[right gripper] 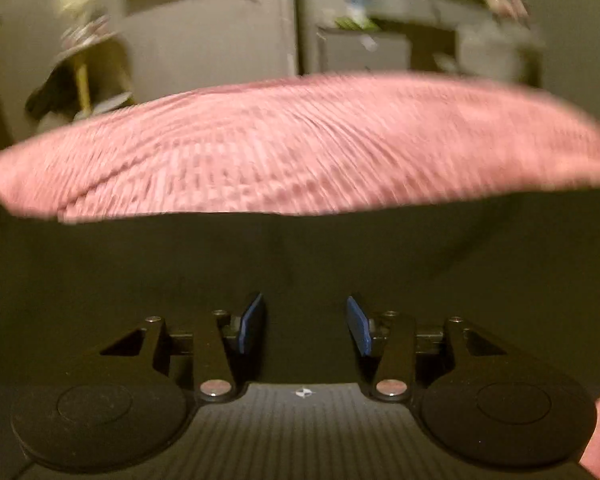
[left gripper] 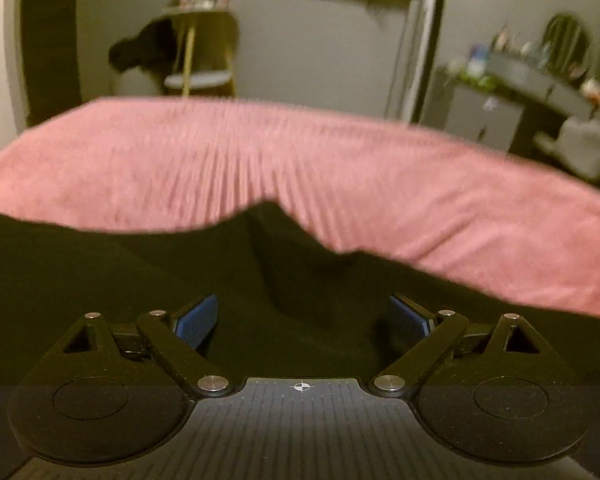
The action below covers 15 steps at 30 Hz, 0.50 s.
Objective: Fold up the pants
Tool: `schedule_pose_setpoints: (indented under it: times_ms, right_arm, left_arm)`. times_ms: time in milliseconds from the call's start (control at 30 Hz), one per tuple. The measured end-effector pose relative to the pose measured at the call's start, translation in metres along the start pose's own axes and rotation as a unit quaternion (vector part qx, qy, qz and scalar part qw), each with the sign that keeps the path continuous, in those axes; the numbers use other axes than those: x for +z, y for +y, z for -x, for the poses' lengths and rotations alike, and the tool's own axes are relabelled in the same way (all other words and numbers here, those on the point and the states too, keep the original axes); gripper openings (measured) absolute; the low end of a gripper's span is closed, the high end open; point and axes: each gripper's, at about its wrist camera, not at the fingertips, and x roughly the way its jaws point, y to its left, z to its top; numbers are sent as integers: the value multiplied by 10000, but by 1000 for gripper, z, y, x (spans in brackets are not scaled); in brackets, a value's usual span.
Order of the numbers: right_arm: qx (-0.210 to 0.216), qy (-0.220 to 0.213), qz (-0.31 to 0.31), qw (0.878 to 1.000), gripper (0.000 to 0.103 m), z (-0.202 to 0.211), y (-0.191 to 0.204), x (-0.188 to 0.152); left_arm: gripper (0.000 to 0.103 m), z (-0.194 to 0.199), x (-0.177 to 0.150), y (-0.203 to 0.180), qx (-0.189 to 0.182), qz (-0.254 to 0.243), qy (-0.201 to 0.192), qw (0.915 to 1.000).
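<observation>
A pink bedspread (left gripper: 260, 160) fills the far half of both wrist views, and the black pants (left gripper: 140, 272) lie spread on its near side, directly below and ahead of both grippers; their long axis cannot be made out in the dark, blurred cloth. Neither hand looks clearly nearer, since the cloth fills the ground under each. The left gripper (left gripper: 302, 316) stands wide apart and the right gripper (right gripper: 306, 322) about half apart, each with blue pads (right gripper: 252, 324) bare, grasping nothing, the pants beneath them.
</observation>
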Motion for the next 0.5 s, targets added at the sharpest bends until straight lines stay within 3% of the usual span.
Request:
schedule_pose_setpoints:
  times_ms: [100,167,233,333,400,433,500]
  right_arm:
    - [275,-97,-470,9985,56,-3,-17,-6]
    - [323,-200,-494,9981,60,-8,-16,-8]
    - [290,-313,-388,9983,63,-12,-17,-9]
    - [317,-376,-419,9979,64,-13,-17,-7]
    - [321,-405,-448,9977,64,-11,-16,-4]
    - [390,-438,-406,9975,57,-9,-13,-2]
    - [888,-510,-169,9946,51,-3,-1,-1]
  left_arm:
    - [99,-24,5,2,509,-169,-71,9985]
    - [102,-35,12,9,748,-67,-74,9971]
    - [102,-37,19,19,1283,-52,-178,9916]
    - [98,-22,22,30,1063,376,-180,9935]
    - [98,-2,14,12,754,17,-286,9967]
    - [98,10,7,0,550,-232,-374,9975]
    - [99,28,-10,-24,106,-517,-466,9975]
